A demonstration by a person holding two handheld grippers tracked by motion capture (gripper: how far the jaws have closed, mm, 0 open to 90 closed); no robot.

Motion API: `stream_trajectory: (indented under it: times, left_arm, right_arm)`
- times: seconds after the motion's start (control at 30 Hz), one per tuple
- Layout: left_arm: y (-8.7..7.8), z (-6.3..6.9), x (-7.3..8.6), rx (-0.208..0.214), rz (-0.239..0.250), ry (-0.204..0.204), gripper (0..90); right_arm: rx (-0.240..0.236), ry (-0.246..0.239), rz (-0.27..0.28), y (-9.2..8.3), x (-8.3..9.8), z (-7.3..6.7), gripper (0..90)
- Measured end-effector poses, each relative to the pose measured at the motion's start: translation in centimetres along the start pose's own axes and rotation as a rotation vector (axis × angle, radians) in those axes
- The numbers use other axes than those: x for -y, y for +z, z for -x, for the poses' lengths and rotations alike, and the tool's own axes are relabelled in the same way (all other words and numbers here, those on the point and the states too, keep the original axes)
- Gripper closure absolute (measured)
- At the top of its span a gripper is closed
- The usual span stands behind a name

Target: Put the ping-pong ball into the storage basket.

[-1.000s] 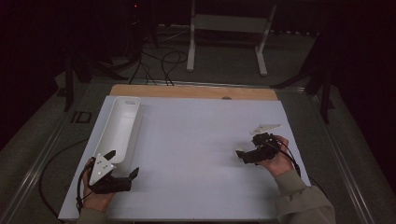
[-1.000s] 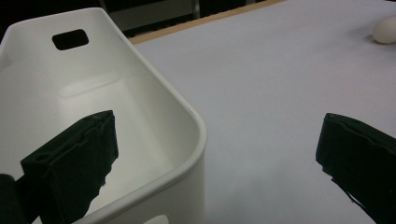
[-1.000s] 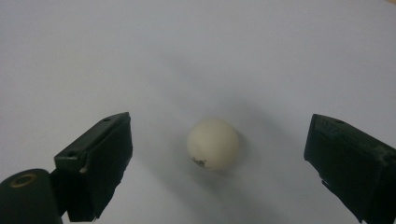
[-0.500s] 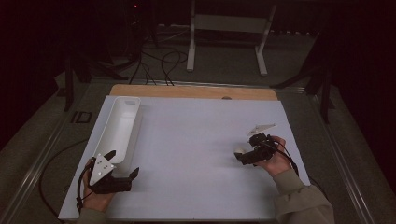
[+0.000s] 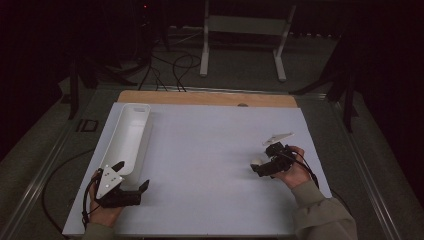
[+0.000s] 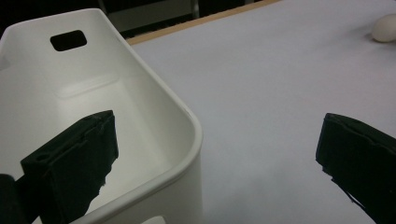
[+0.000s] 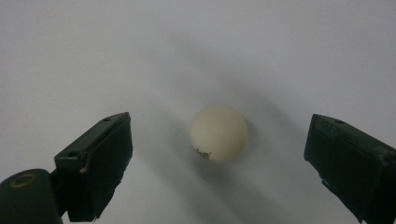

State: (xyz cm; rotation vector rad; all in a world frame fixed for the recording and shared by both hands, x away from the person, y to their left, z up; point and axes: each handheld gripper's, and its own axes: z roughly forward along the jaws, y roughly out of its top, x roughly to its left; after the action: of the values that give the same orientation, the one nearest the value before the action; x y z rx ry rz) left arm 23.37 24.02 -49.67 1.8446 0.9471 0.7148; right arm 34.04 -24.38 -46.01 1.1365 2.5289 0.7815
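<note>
Counter (image 5: 210,150) w/ white top sheet, wood strip along far edge. Left claw (image 5: 131,189) sits at near-left corner of the sheet, held in the person's left hand (image 5: 102,212), grey three-cornered plate on top; jaws wide apart, nothing between them but the tray's near corner. In left gripper view, one jaw hangs over the inside of the white tray (image 6: 154,107), other jaw out over bare sheet, so the claw (image 6: 215,149) straddles the tray's near end wall; whether a jaw touches the wall can't be told. Tray is long & narrow, lying lengthwise along the left side of the sheet (image 5: 131,135), handle slot in far end, looks empty inside. Right claw (image 5: 257,168) at right side of sheet, held in right hand (image 5: 292,172), pointing toward counter's middle, jaws spread wide. Small cream ball (image 7: 218,133) lies on the sheet between the right jaws, clear gap either side, not gripped; faint print near its lower edge, unreadable. In high view the ball (image 5: 256,161) shows as a pale spot at the claw tips. Ball also seen far off in left gripper view, top right (image 6: 385,27). Ball & tray well apart.
</note>
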Motion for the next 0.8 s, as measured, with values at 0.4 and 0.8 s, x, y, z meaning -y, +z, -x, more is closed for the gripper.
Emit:
stream_trajectory:
  times: [0.4,0.8]
  left_arm:
    - [0.0,0.0,0.0,0.001,0.001,0.000,0.0]
    - [0.0,0.0,0.0,0.002,0.001,0.001,0.0]
  right_arm:
    - [0.007,-0.005,-0.025,0.5,-0.2,-0.2,7.4]
    - [0.009,-0.003,-0.065,1.3,-0.4,0.0,7.4]
